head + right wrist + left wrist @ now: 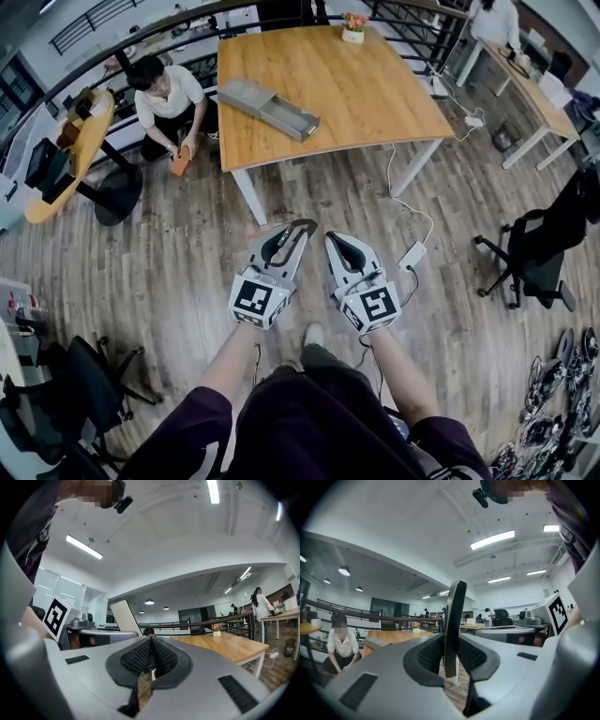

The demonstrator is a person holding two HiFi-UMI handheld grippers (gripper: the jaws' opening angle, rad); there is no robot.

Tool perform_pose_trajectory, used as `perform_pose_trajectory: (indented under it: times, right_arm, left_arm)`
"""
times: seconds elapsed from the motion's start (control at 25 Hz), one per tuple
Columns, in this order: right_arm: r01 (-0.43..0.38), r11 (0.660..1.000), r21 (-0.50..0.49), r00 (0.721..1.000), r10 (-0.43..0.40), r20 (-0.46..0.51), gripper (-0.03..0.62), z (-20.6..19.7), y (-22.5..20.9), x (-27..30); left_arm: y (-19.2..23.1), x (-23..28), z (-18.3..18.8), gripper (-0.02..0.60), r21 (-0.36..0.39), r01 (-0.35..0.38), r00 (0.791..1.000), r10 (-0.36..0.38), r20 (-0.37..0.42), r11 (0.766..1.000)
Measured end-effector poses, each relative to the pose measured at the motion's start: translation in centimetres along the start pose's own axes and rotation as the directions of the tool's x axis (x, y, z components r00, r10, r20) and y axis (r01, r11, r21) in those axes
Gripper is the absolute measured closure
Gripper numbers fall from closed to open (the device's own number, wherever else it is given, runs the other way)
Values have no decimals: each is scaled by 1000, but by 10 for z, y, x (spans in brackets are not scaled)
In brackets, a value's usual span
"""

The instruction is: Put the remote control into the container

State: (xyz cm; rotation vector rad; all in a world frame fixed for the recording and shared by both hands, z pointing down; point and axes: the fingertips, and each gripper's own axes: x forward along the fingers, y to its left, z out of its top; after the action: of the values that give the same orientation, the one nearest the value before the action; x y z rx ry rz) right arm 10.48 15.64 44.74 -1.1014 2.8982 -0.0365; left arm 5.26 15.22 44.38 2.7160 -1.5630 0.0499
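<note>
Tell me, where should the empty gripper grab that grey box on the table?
Probably the pulled-out drawer, on one thin side wall, with the right gripper coming from the near edge of the table. The drawer end points that way and its walls are slim enough for the jaws; the closed part of the grey box looks too broad and flat.

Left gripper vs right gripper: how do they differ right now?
Left gripper is shut on a thin flat slab, apparently the remote control, seen edge-on; right gripper is shut on nothing. Left jaws stand apart by the slab's thickness; right jaws meet. Shared: both point level, side by side, toward the wooden table.
</note>
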Motion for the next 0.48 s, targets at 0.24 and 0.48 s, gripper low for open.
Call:
perform_pose_trajectory:
  times: [0.24,0.48]
  right_arm:
    - [-20,1000,3,1000,20,16,576,10,-16,12]
    - [-33,999,14,999,33,12,576,10,-21,29]
  left_arm:
    - [7,16,14,498,20,-13,1000,13,-1,1000]
    - [21,25,15,497,31,-21,1000,21,-14,999]
